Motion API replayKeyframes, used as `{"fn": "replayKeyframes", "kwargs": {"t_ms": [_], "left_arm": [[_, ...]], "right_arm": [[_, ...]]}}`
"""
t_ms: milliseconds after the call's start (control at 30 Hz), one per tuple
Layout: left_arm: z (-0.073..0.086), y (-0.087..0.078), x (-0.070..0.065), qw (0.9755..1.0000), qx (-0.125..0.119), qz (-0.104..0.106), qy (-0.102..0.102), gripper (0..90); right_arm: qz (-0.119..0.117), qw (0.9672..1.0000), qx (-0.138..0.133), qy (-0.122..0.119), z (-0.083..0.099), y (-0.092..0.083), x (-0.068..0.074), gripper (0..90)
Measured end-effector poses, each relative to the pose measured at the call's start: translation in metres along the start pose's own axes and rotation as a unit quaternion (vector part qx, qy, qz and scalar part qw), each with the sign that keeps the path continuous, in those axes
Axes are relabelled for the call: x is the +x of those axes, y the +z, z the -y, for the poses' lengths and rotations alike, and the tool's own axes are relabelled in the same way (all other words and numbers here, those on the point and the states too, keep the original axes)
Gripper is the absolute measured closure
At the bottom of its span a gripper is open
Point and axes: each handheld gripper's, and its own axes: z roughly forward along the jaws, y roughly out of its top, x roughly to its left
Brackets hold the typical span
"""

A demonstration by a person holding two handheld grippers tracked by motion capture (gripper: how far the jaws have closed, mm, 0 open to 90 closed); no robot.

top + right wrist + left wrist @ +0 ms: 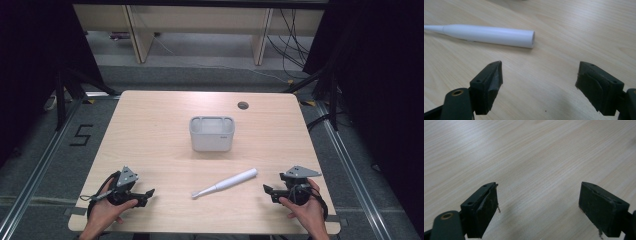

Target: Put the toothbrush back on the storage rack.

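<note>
From the high view, a pale wood bench [150, 130] on a grey floor [30, 155] — white toothbrush [226, 183] lying near the front edge, grey box [212, 134] mid-bench. Left gripper [145, 196] and right gripper [268, 192] hover at the front corners. Left gripper view: jaws apart over bare woodgrain. Right gripper view: jaws wide apart — toothbrush [489, 35] just beyond, untouched.

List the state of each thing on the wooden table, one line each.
White electric toothbrush: lying flat on the table, untouched.
White plastic holder: upright, nothing seen inside.
Left gripper: open, holding nothing.
Right gripper: open, holding nothing, near the toothbrush's thick end.
</note>
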Motion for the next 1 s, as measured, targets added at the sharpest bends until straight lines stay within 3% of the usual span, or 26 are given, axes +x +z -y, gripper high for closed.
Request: {"fn": "replayKeyframes", "kwargs": {"t_ms": [133, 200, 233, 267, 300, 333, 367, 400, 567, 633, 700, 733, 800, 833, 1000], "left_arm": [[0.000, -0.001, 0.000, 1.0000, 0.002, -0.001, -0.002, 15.1], [-0.001, -0.001, 0.001, 1.0000, 0.003, -0.003, 0.004, 15.1], [0.000, 0.000, 0.001, 1.0000, -0.007, -0.002, -0.002, 15.1], [0.000, 0.000, 0.001, 1.0000, -0.001, 0.001, -0.001, 15.1], [0.000, -0.001, 0.000, 1.0000, 0.002, 0.000, -0.001, 15.1], [0.000, -0.001, 0.000, 1.0000, 0.003, -0.001, 0.000, 15.1], [0.000, -0.001, 0.000, 1.0000, 0.002, -0.001, 0.000, 15.1], [0.000, -0.001, 0.000, 1.0000, 0.001, 0.000, -0.002, 15.1], [-0.001, -0.001, 0.000, 1.0000, 0.000, -0.001, -0.001, 15.1], [0.000, -0.001, 0.000, 1.0000, 0.001, -0.001, 0.000, 15.1], [0.000, -0.001, 0.001, 1.0000, 0.001, -0.002, 0.003, 15.0], [0.000, -0.001, 0.001, 1.0000, 0.000, -0.002, 0.003, 15.0], [0.000, 0.000, 0.001, 1.0000, 0.001, -0.001, 0.007, 15.1], [0.000, 0.001, 0.000, 1.0000, -0.008, -0.001, -0.005, 15.0], [0.000, 0.001, 0.001, 0.9999, -0.010, -0.004, 0.003, 15.0]], "right_arm": [[0.003, 0.9999, 0.005, -0.012, -0.003, -0.001, 0.004, 21.7], [-0.008, 1.0000, 0.004, -0.001, -0.004, 0.001, 0.006, 21.8], [-0.004, 0.9999, 0.002, -0.013, -0.006, 0.001, 0.006, 21.8], [0.001, 0.9993, 0.002, -0.036, -0.009, 0.001, 0.007, 21.0], [0.001, 0.9993, 0.002, -0.036, -0.009, 0.001, 0.007, 21.0], [-0.001, 0.9999, 0.008, -0.015, -0.010, 0.000, 0.011, 20.6], [-0.002, 0.9997, 0.008, -0.021, -0.012, -0.001, 0.012, 20.3], [-0.006, 0.9990, 0.006, -0.045, -0.016, 0.000, 0.011, 18.7], [-0.004, 0.9984, 0.011, -0.055, -0.021, 0.000, 0.016, 17.2], [-0.004, 0.9970, 0.014, -0.076, -0.025, -0.001, 0.017, 17.2], [-0.013, 0.9972, 0.023, -0.070, -0.028, -0.002, 0.021, 17.5], [-0.011, 0.9961, 0.023, -0.084, -0.030, -0.002, 0.021, 18.4], [-0.013, 0.9958, 0.027, -0.086, -0.032, -0.001, 0.024, 20.0], [-0.018, 0.9936, 0.030, -0.107, -0.035, 0.000, 0.025, 21.7], [-0.026, 0.9899, 0.038, -0.134, -0.047, 0.005, 0.038, 24.6]]}}
